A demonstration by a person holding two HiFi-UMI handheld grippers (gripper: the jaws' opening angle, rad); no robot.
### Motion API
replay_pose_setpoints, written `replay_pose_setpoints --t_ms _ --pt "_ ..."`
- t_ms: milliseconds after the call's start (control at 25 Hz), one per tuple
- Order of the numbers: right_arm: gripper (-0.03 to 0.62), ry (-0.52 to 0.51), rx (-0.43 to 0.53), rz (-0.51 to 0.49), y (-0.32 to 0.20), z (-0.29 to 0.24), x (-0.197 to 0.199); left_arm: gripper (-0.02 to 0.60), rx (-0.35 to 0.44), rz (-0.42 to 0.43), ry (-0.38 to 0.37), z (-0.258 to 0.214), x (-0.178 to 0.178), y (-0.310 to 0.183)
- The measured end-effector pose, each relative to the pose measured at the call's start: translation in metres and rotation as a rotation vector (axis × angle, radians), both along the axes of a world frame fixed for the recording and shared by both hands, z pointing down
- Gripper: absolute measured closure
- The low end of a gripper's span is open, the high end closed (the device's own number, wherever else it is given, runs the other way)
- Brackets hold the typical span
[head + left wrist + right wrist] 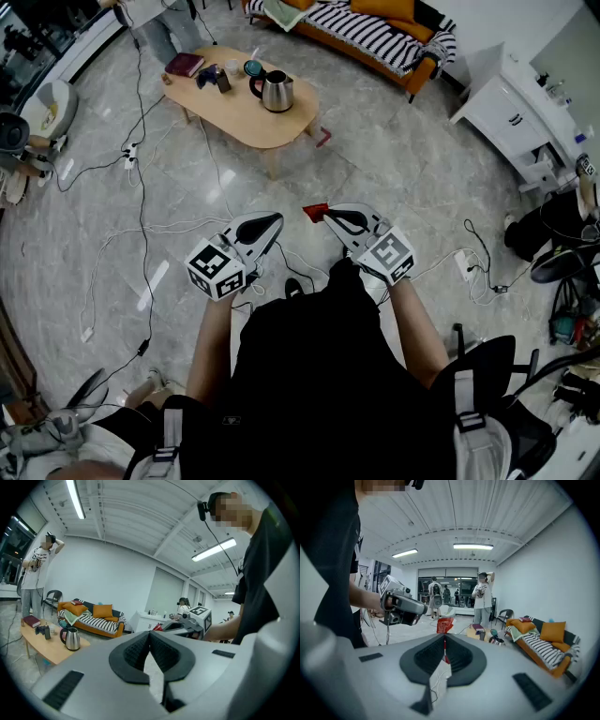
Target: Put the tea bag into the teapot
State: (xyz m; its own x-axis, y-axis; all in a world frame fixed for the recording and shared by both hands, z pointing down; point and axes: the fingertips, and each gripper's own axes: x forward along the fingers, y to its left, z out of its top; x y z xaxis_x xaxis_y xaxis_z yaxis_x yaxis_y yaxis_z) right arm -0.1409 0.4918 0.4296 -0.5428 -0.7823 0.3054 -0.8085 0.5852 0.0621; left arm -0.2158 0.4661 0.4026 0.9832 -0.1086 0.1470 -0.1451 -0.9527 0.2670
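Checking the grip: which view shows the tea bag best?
Right gripper view: the red tea bag shows close, pinched in the right tool. Head view shows a small red corner; left gripper view, a speck.

Left gripper jaws together, right gripper jaws tight on tea bag, side by side.

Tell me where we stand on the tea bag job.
Done: the right gripper is shut on the red tea bag. In hand: the bag is held up, well away from the table. Left: get to the teapot on that table and put the bag in. The left gripper is shut and empty.
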Motion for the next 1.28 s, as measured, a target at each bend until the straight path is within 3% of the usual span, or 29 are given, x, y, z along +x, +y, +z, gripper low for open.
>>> replay_pose_setpoints --t_ms 320,800,1280 --pt "0.583 0.002 -0.007 0.005 -0.002 0.002 0.005 0.572 0.002 0.004 -0.012 0.002 0.006 0.0" --pt "0.582 -0.045 -0.035 -0.022 -0.018 0.017 0.04 0.572 -0.029 -0.078 -0.057 0.014 0.028 -0.01" --pt "0.582 -0.068 -0.013 -0.144 -0.077 0.016 0.118 0.572 -0.036 -0.222 -0.086 0.017 0.103 -0.055"
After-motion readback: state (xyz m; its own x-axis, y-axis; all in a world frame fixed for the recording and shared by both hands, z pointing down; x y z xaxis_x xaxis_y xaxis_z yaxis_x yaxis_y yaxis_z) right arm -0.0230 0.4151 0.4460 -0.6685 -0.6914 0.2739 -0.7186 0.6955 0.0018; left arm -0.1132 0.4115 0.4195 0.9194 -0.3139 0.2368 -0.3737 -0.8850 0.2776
